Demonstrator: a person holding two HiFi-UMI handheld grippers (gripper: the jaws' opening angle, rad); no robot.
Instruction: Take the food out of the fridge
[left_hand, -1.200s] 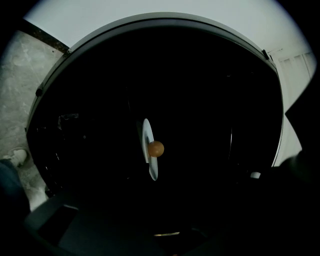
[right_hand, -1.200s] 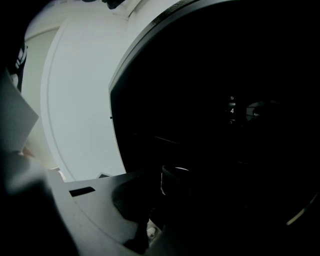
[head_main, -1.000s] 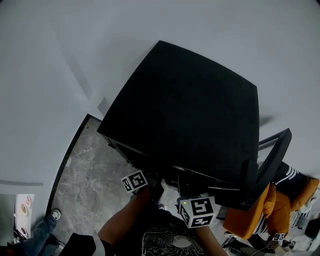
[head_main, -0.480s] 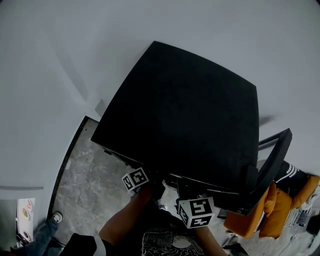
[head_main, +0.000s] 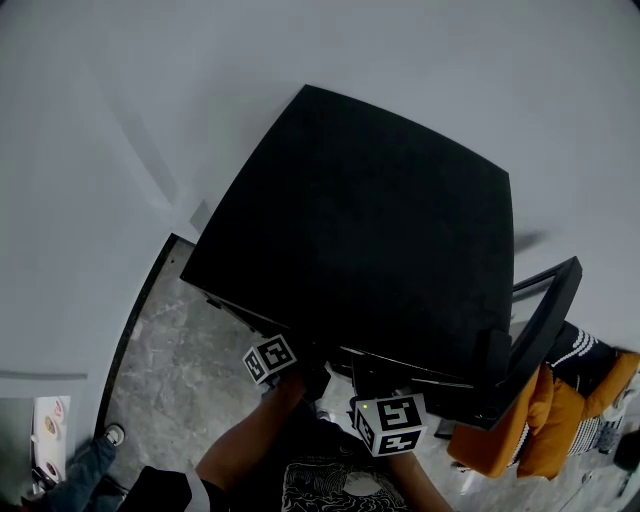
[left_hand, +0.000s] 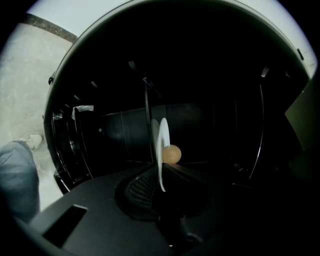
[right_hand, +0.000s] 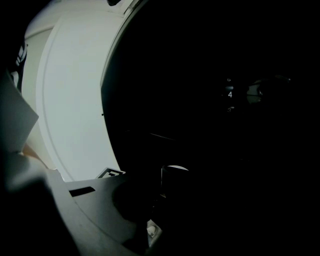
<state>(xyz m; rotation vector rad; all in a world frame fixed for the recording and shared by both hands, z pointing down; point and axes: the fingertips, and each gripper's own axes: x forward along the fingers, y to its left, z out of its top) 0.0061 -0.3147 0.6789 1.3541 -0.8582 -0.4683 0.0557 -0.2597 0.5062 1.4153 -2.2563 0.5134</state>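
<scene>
From above, the black fridge (head_main: 370, 220) fills the head view, with its door (head_main: 545, 320) swung open at the right. Both marker cubes, left (head_main: 268, 360) and right (head_main: 392, 423), sit at its open front; the jaws are hidden under its top edge. In the left gripper view a white plate (left_hand: 162, 145) stands edge-on, carrying a round orange-tan piece of food (left_hand: 172, 154). My left gripper (left_hand: 162, 187) is shut on the plate's near rim inside the dark fridge. The right gripper (right_hand: 165, 200) points into darkness; its jaws cannot be made out.
Grey stone floor (head_main: 190, 370) lies left of the fridge, beside white walls. Someone's shoe (head_main: 112, 433) and a jeans leg (left_hand: 17, 175) are at the lower left. An orange garment (head_main: 520, 430) hangs below the open door. A lit number 4 (right_hand: 230, 94) glows inside.
Both grippers have hardly moved at the fridge opening. Only the head view has shifted slightly.
</scene>
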